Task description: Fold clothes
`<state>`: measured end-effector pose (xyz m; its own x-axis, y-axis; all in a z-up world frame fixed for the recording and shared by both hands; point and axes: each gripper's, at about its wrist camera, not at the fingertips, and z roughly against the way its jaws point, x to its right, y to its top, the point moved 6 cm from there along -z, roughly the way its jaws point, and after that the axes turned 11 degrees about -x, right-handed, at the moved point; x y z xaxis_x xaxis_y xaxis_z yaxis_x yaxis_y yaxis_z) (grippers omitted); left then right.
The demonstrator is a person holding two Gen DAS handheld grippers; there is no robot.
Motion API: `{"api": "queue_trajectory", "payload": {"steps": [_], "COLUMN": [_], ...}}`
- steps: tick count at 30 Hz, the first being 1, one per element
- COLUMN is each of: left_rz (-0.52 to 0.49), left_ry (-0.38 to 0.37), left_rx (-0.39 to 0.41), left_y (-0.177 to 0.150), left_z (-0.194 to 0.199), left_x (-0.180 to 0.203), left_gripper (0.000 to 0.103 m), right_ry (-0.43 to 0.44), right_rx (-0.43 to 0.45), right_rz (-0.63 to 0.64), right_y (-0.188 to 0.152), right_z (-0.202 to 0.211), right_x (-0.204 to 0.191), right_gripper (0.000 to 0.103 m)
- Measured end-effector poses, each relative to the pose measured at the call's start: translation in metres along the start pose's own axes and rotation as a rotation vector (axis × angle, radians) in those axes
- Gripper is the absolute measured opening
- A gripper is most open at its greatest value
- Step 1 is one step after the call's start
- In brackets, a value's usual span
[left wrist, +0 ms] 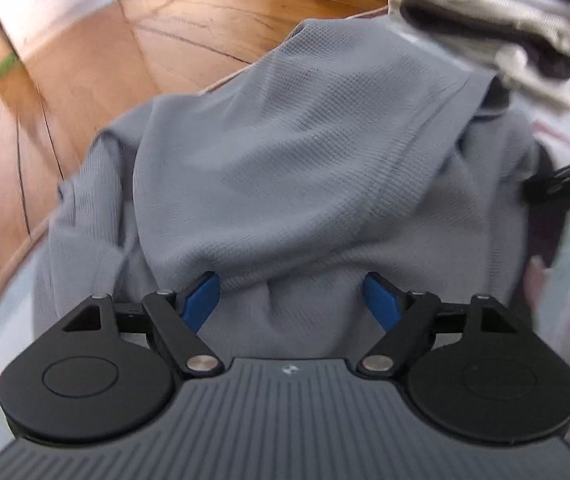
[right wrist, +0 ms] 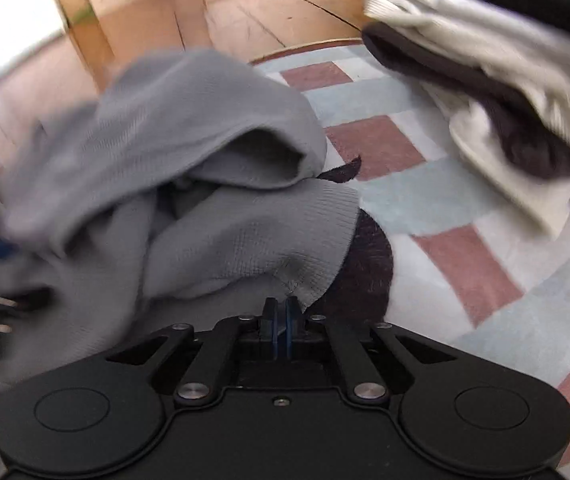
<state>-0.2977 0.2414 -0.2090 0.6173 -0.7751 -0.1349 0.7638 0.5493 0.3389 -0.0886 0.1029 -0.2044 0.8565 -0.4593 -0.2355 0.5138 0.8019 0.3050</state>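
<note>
Wooden floor (left wrist: pixel 189 32) fills the upper left of both views; a checked cloth (right wrist: pixel 397 196) of pale blue, white and dull red squares covers the surface below it.

Item 1: grey knit top (left wrist: pixel 285 152). Lies crumpled in the middle of the left wrist view and at centre left of the right wrist view, one layer thrown loosely over another. Its ribbed hem (right wrist: pixel 325 236) runs down toward the lower centre of the right wrist view. A dark garment (right wrist: pixel 365 264) shows from under that hem.

Item 2: stack of folded clothes (right wrist: pixel 485 68), white and dark layers, upper right of both views, apart from the grey top.

Item 3: left gripper (left wrist: pixel 291 300). Blue pads spread wide, nothing pinched; grey fabric bunches just ahead of and between them without being pressed.

Item 4: right gripper (right wrist: pixel 281 320). Pads pressed together on the edge of the ribbed hem, a small pucker of cloth at the tips.

Item 5: cardboard box (right wrist: pixel 85 20), upper left, on the floor.

Relation of note: the top's hem edge is held only at its right end. The free cloth lies directly forward of the open left gripper, which is the nearer one to it. The next move probably calls for the left gripper to close on a matching edge so the top can be drawn flat.
</note>
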Motion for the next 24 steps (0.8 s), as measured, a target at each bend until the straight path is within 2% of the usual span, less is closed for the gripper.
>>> {"api": "queue_trajectory", "payload": {"steps": [1,2,3,4,5,7,8,9,11,12,14,15,17,21,24], "left_rz": [-0.013,-0.023,-0.026,-0.021,-0.021,-0.050,-0.069,-0.079,-0.011,0.062,0.206,0.239,0.222,0.115,0.060], "left_ry": [0.001,-0.012,-0.034,-0.056,-0.060,-0.022,0.009,0.038,0.103,0.104,0.053,0.038,0.095,0.303,0.304], "left_rx": [0.001,0.001,0.006,0.008,0.007,0.027,0.049,0.078,0.156,0.183,0.223,0.237,0.247,0.304,0.305], "left_y": [0.004,0.008,0.011,0.014,0.017,0.024,0.028,0.032,0.044,0.049,0.051,0.049,0.041,0.019,0.013], "left_z": [-0.004,-0.007,-0.009,-0.010,-0.010,-0.003,0.004,0.011,0.031,0.039,0.054,0.059,0.062,0.067,0.067], "left_x": [0.000,0.000,-0.001,-0.003,-0.006,-0.010,-0.014,-0.020,-0.048,-0.067,-0.100,-0.110,-0.117,-0.114,-0.102], "left_gripper": [0.082,0.079,0.075,0.054,0.032,0.012,0.012,0.011,0.011,0.011,0.010,0.010,0.010,0.008,0.008], "right_ry": [0.039,0.055,0.031,-0.003,-0.034,-0.094,-0.124,-0.110,-0.075,-0.068,-0.065,-0.064,-0.056,-0.009,0.010], "right_rx": [0.017,0.039,0.054,0.067,0.077,0.094,0.103,0.102,0.111,0.118,0.128,0.134,0.142,0.154,0.169], "right_rz": [-0.023,-0.031,-0.023,-0.011,-0.002,0.013,0.021,0.013,-0.008,-0.015,-0.019,-0.016,-0.005,0.005,0.018], "right_y": [0.001,0.002,0.003,0.005,0.006,0.007,0.007,0.008,0.009,0.009,0.007,0.007,0.008,0.010,0.016], "right_z": [0.006,0.009,0.011,0.014,0.015,0.016,0.016,0.016,0.015,0.014,0.014,0.014,0.016,0.018,0.021], "right_x": [0.006,0.008,0.011,0.014,0.017,0.022,0.025,0.029,0.036,0.038,0.040,0.039,0.035,0.029,0.022], "right_gripper": [0.012,0.019,0.025,0.037,0.041,0.042,0.044,0.044,0.046,0.046,0.046,0.046,0.048,0.048,0.050]}}
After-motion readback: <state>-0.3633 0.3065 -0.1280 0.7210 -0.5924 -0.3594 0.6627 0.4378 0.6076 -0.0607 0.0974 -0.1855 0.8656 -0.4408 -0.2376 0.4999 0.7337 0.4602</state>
